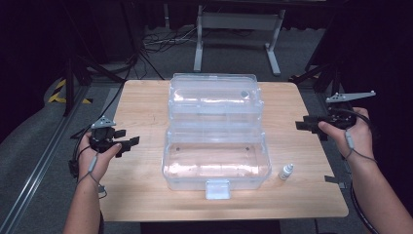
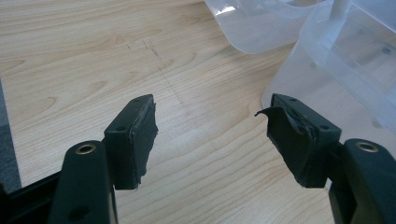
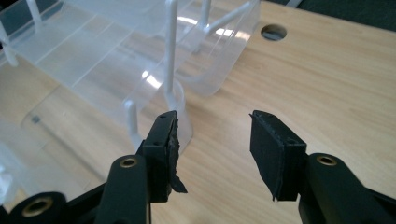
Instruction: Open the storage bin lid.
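Box: a clear plastic storage box [image 1: 216,161] stands open in the middle of the table [image 1: 141,102], its lid [image 1: 213,95] thrown back toward the far edge and its front latch [image 1: 217,189] facing the person. It looks empty, so it seems ready to be loaded or closed.

Bottle: a small white dropper bottle [image 1: 286,171] stands upright on the table just beside the box's right front corner, apart from it. It is the one loose thing near the box, so I judge it is meant to go in.

Left gripper: the left gripper [image 1: 127,143] hovers over bare wood, well to the left of the box, jaws spread wide with nothing between them. In the left gripper view its worn pads [image 2: 140,137] point toward the box's rounded wall [image 2: 327,88], as if waiting to steady it.

Right gripper: the right gripper [image 1: 304,124] is held off the table's right edge, jaws pointing in toward the box, also parted wide and empty. The right gripper view looks along the box's hinge struts [image 3: 170,51].

Stance: both hands sit clear on either side, leaving the box free to approach.
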Demonstrator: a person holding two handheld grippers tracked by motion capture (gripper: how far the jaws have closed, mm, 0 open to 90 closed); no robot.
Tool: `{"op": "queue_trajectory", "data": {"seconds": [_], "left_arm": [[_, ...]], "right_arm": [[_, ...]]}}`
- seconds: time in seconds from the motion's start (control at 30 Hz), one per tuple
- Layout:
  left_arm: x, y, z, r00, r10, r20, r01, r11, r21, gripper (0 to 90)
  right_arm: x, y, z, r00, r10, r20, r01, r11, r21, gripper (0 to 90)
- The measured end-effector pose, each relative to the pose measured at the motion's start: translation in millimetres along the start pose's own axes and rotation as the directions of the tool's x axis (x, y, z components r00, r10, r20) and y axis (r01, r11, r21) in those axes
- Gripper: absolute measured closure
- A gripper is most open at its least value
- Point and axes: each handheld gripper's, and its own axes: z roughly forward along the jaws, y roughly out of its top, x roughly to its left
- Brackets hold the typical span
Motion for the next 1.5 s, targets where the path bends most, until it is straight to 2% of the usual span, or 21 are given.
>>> {"op": "queue_trajectory", "data": {"seconds": [0.2,0.33,0.57,0.7,0.73,0.77,0.97,1.2,1.4,1.43,1.5], "left_arm": [[1.5,-4.2,-3.3,0.9999,-0.010,-0.010,0.010,0.9999,0.001,33.6],[3.2,-4.0,-4.6,0.9997,-0.018,-0.016,0.018,0.9998,-0.004,33.7],[1.4,-1.7,-1.1,0.9999,-0.012,-0.004,0.012,0.9999,0.002,33.5],[2.7,-1.4,-1.8,0.9999,-0.014,-0.006,0.014,0.9999,-0.006,33.4],[2.7,-1.4,-1.8,0.9999,-0.014,-0.006,0.014,0.9999,-0.006,33.4],[2.5,-1.5,-1.7,0.9999,-0.014,-0.005,0.014,0.9999,-0.006,33.4],[1.5,-1.5,-0.6,0.9999,-0.012,-0.003,0.012,0.9999,0.002,33.2],[1.8,-1.3,0.5,1.0000,-0.006,0.003,0.006,0.9999,0.011,32.7],[2.6,-2.5,1.7,0.9999,-0.011,0.000,0.011,0.9999,0.009,32.7],[2.5,-2.7,1.9,0.9999,-0.014,0.001,0.014,0.9999,0.010,32.6],[2.2,-3.2,2.3,0.9998,-0.021,0.000,0.021,0.9997,0.012,32.7]], "right_arm": [[7.6,-19.2,4.4,0.9994,-0.020,-0.027,0.022,0.998,0.065,51.2],[10.7,-25.1,6.6,0.9990,-0.026,-0.037,0.029,0.996,0.081,50.9],[17.1,-34.9,14.0,0.9973,-0.048,-0.056,0.055,0.988,0.144,48.7],[22.9,-38.6,19.1,0.9959,-0.066,-0.061,0.079,0.970,0.231,48.5],[22.9,-38.6,19.1,0.9959,-0.066,-0.061,0.079,0.970,0.231,48.5],[24.7,-40.3,22.0,0.9951,-0.075,-0.063,0.089,0.962,0.258,48.5],[30.2,-46.4,33.5,0.9935,-0.084,-0.077,0.105,0.938,0.331,47.2],[30.0,-53.5,50.3,0.9924,-0.102,-0.069,0.122,0.900,0.418,48.4],[28.7,-60.5,66.9,0.9881,-0.151,-0.029,0.146,0.858,0.492,48.2],[28.5,-61.8,69.4,0.9881,-0.151,-0.029,0.145,0.853,0.501,48.4],[28.1,-63.5,72.7,0.9880,-0.151,-0.033,0.147,0.849,0.507,49.2]]}}
